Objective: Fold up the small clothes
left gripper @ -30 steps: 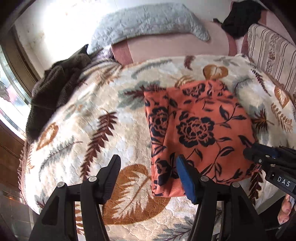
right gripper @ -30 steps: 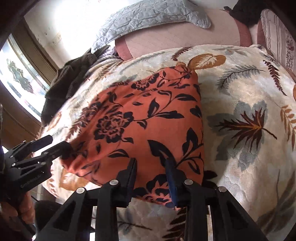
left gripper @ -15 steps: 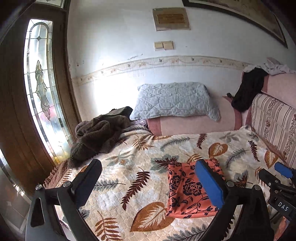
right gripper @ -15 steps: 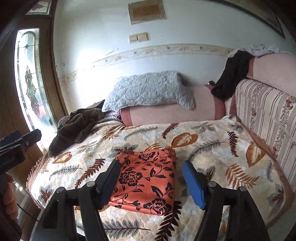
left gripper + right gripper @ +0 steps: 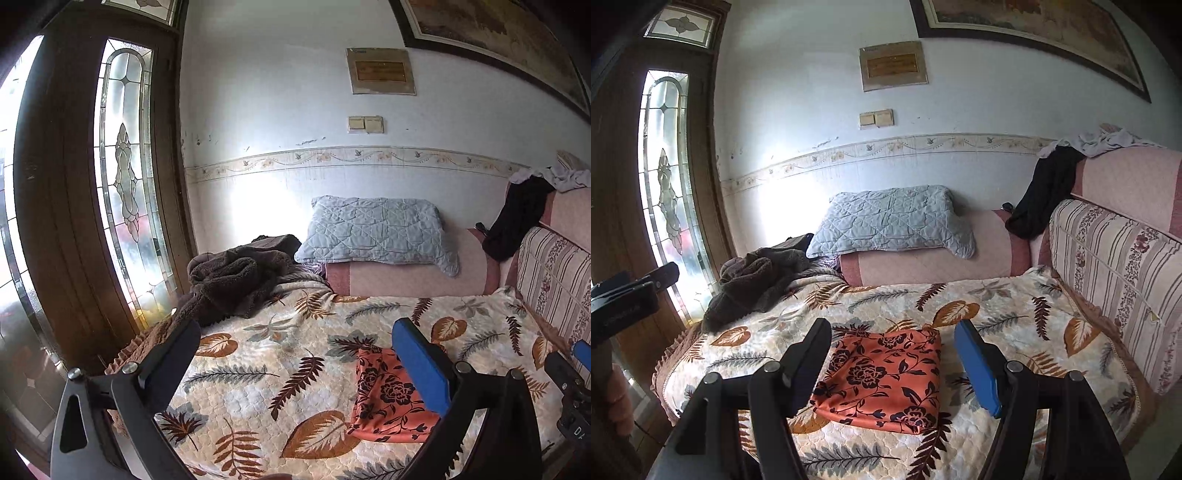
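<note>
One folded orange floral cloth (image 5: 886, 380) lies on the bedspread (image 5: 1015, 314); both claws, left (image 5: 295, 365) and right (image 5: 892, 363), gape empty.

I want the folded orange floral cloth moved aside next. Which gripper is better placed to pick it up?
Probably the right gripper: the orange floral cloth lies centred between its open, empty fingers. In the left gripper view, also open and empty, the cloth sits off to the right, partly behind one finger.

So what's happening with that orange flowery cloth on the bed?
A person is folding small clothes with two handheld grippers. The orange cloth lies folded on the leafy bedspread. The left gripper and right gripper are both open and empty, their jaws having just been opening, and are lifted above the cloth, touching nothing.
</note>
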Available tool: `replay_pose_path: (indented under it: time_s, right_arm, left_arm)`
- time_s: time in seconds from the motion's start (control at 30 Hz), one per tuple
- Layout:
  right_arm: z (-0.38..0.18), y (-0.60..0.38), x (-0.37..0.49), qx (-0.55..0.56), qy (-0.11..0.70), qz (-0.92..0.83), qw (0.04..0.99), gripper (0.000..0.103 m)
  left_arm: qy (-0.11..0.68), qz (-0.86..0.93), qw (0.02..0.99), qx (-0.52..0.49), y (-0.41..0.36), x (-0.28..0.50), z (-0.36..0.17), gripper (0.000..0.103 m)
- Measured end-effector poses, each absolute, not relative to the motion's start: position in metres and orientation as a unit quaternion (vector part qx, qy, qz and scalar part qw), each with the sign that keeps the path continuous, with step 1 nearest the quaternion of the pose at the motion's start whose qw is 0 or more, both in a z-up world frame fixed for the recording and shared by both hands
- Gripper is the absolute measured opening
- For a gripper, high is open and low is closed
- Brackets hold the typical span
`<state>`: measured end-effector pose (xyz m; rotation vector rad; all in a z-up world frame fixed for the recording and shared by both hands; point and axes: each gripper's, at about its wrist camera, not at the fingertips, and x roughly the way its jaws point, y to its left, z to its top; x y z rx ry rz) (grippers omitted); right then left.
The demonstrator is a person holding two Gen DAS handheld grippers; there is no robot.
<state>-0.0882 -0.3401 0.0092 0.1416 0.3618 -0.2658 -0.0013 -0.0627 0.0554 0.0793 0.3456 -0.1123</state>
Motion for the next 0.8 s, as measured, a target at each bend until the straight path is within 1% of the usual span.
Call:
replay_pose_path:
  time_s: [0.27,0.8]
  right_arm:
    - [0.003,-0.333,-0.094,0.071,0.188,-0.144,0.969,0.073]
    - [0.017,-0.331,-0.103,0.058,0.165,-0.165,0.971,0.073]
  left_arm:
    - [0.153,-0.056,0.986,0.033,-0.058,-0.014,0.063,0.103]
    - [0.134,-0.07,0.988,0.039,-0.057,-0.03,0.071,0.103]
